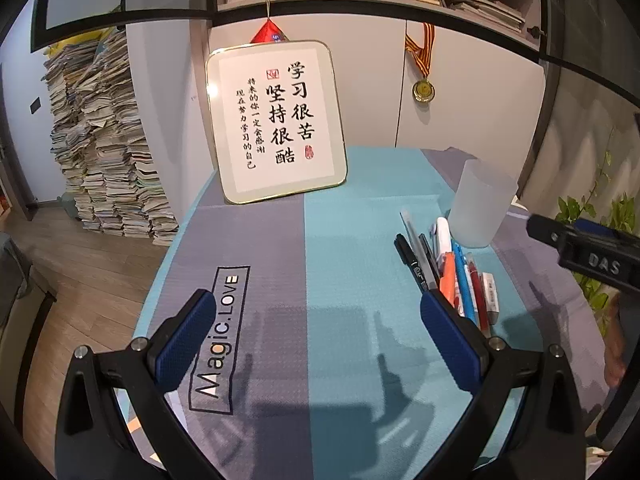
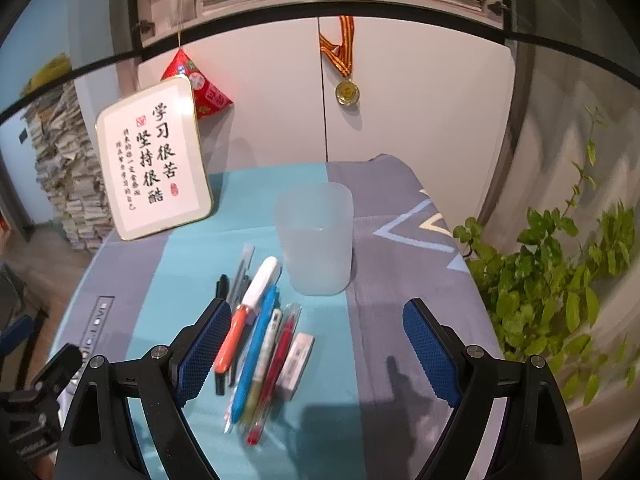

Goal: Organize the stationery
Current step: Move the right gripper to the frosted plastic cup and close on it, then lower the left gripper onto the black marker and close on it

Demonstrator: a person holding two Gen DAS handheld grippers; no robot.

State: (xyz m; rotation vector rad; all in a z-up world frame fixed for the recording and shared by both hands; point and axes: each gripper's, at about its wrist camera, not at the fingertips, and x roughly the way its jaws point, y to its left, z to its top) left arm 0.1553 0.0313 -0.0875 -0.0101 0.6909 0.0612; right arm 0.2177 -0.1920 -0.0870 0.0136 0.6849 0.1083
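Frosted plastic cup (image 2: 316, 240) stands empty beside the pens (image 2: 256, 340); both the right gripper (image 2: 316, 344) and left gripper (image 1: 316, 336) gape wide, holding nothing. Best pinch one pen mid-barrel, squarely.

A frosted, translucent cup (image 2: 316, 240) stands upright and empty on the cloth-covered surface (image 2: 340, 420). Just in front of it, pens lie flat in a loose row, roughly parallel: a black pen (image 2: 221, 292), a clear pen (image 2: 243, 268), an orange-and-white marker (image 2: 248, 308), a blue pen (image 2: 256, 348), a yellowish pen (image 2: 266, 360) and a red pen (image 2: 278, 360). A white eraser (image 2: 297, 360) lies beside the red one.
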